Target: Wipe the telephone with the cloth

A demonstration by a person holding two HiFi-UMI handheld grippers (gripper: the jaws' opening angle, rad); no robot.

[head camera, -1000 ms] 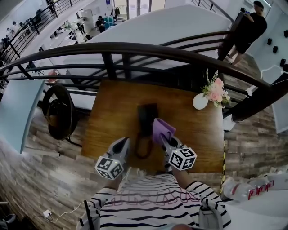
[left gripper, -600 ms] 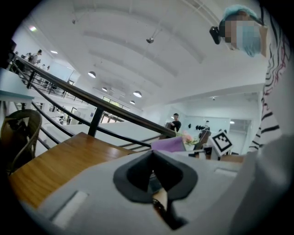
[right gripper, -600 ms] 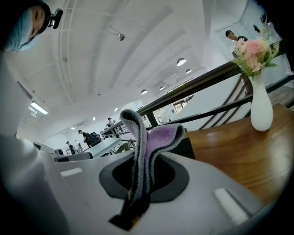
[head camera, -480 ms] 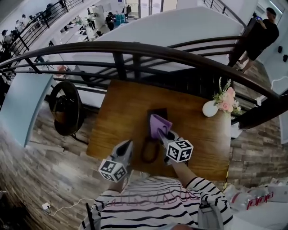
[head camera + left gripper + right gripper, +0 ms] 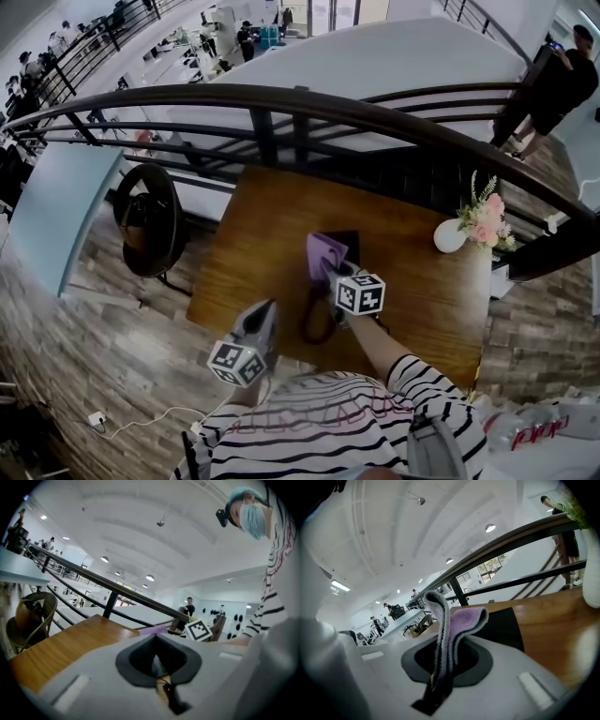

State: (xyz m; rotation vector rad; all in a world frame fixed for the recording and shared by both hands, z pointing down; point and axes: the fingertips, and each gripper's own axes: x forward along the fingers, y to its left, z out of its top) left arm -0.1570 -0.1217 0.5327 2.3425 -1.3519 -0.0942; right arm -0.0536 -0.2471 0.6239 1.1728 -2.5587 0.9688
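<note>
A black telephone (image 5: 343, 246) lies in the middle of the wooden table (image 5: 262, 225), its coiled cord (image 5: 314, 319) looping toward me. My right gripper (image 5: 339, 275) is shut on a purple cloth (image 5: 323, 255), which lies over the telephone's near left part. In the right gripper view the cloth (image 5: 450, 620) stands folded between the jaws with the black telephone (image 5: 499, 627) right behind it. My left gripper (image 5: 260, 323) hangs at the table's near edge, left of the cord, shut with nothing held; in its own view (image 5: 157, 665) the jaws meet.
A white vase of pink flowers (image 5: 473, 225) stands at the table's right rear. A dark curved railing (image 5: 309, 103) runs behind the table. A round wicker chair (image 5: 150, 220) sits to the left. A person (image 5: 558, 75) stands far right beyond the railing.
My right gripper has carried the cloth forward and left onto the telephone. The left gripper has stayed near the table's front edge. My head view has shifted a little to the left.
</note>
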